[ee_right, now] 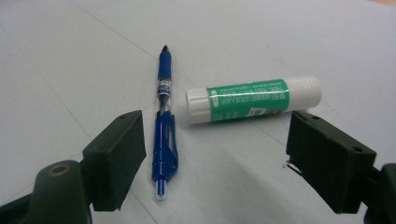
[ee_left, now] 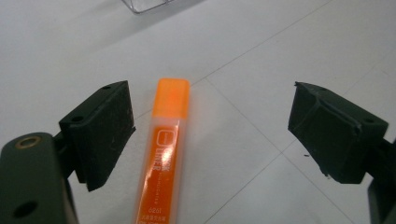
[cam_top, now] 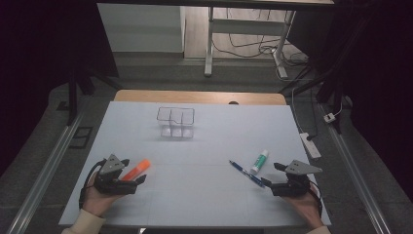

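An orange highlighter (cam_top: 140, 167) (ee_left: 163, 149) lies flat on the white table sheet (cam_top: 204, 146), front left. My left gripper (cam_top: 134, 171) (ee_left: 211, 123) stands open around it, the highlighter nearer the left jaw, with neither pad touching. Front right lie a blue pen (cam_top: 245, 172) (ee_right: 163, 123) and a green-and-white glue stick (cam_top: 259, 161) (ee_right: 252, 99). My right gripper (cam_top: 272, 175) (ee_right: 219, 142) is open just behind them; the pen's rear end sits between the jaws beside the left one, and the glue stick lies just beyond the tips.
A clear compartmented organizer (cam_top: 175, 122) stands at the middle back of the sheet. The wooden table edge (cam_top: 199, 96) runs behind it. On the floor to the right lies a white power strip (cam_top: 310, 145), with a desk frame (cam_top: 209, 44) farther back.
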A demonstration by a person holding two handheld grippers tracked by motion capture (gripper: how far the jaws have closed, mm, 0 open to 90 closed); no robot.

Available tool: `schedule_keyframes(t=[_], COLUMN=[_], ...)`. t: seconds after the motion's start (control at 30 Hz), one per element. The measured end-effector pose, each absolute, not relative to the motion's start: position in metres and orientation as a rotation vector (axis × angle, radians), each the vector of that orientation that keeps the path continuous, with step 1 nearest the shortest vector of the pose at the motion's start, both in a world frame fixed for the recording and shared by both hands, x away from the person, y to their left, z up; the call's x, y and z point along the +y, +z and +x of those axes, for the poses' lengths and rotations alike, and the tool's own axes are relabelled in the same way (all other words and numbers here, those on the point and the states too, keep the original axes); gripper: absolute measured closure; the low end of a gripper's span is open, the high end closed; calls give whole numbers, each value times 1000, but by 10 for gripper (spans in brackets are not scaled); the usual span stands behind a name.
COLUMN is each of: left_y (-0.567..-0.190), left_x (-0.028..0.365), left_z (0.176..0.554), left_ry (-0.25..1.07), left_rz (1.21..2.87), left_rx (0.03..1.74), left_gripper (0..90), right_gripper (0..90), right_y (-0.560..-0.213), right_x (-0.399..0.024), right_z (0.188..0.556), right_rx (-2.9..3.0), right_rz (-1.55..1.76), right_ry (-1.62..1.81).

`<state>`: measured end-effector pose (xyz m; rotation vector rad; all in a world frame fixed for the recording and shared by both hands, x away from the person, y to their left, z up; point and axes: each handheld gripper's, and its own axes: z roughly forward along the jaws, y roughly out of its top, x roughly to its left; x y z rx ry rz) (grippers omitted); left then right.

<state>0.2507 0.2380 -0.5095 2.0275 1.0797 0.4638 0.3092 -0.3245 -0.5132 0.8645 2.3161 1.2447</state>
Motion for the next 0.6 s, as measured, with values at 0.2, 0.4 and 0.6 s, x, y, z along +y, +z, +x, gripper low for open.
schedule_keyframes(t=[0.2,0.4,0.6], left_y=[-511,-512,-512], left_x=[238,238,238], left_z=[250,249,249], left_ry=[456,454,447], left_rz=[2034,2029,2030], left_rx=[1076,1076,1079], left_gripper=[149,149,153], right_gripper=[195,202,206], right_y=[-512,-511,-511], right_x=[-325,-324,-323], right_z=[308,308,308], right_rx=[2303,2302,2306], right_rz=[865,863,858], right_ry=[1247,1260,1262])
